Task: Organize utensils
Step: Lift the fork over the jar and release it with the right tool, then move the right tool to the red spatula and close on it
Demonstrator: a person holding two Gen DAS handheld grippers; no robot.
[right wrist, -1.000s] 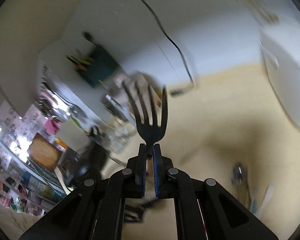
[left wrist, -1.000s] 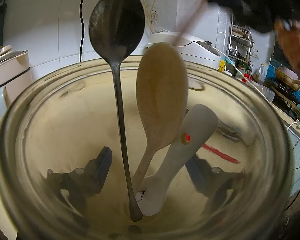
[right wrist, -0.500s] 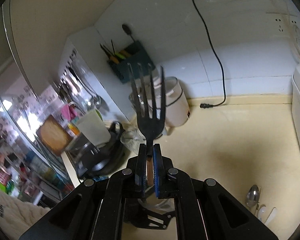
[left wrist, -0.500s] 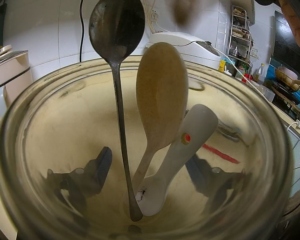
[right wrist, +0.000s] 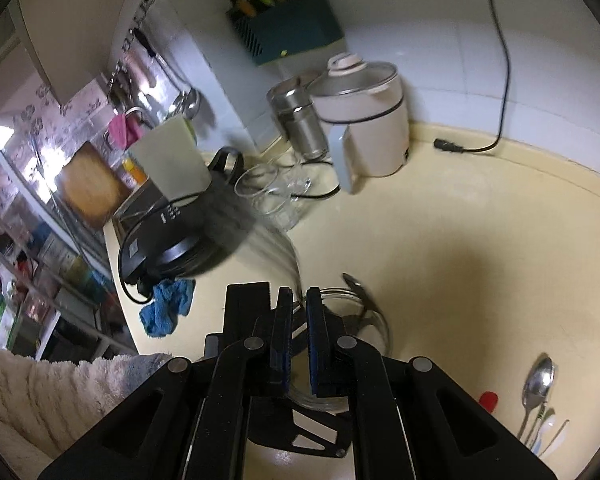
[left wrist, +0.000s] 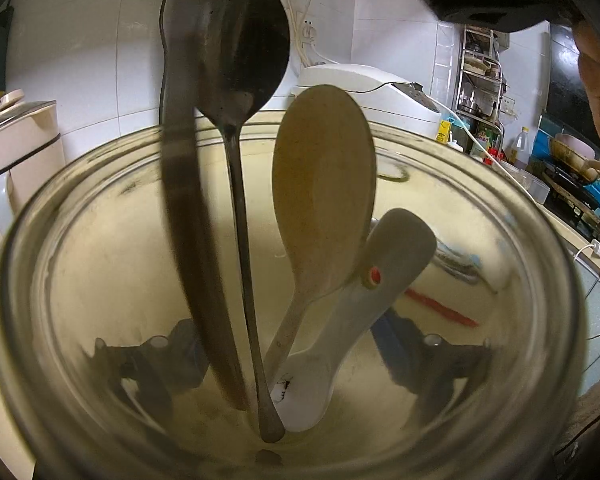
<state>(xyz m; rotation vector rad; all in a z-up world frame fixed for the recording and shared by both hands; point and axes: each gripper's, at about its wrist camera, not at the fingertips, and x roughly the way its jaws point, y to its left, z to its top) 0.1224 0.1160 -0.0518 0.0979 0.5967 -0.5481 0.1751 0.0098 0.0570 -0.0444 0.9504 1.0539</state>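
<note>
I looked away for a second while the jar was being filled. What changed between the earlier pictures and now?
The right tongs have let go of the black fork: their jaws are opening with nothing between them, and the fork now streaks, blurred, down into the glass jar. The metal spoon, wooden spoon and white paddle stand in the jar as before, and the left tongs still grip it.

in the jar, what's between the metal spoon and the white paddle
The wooden spoon stands between the metal spoon and the white paddle inside the glass jar, as the left wrist view shows.
</note>
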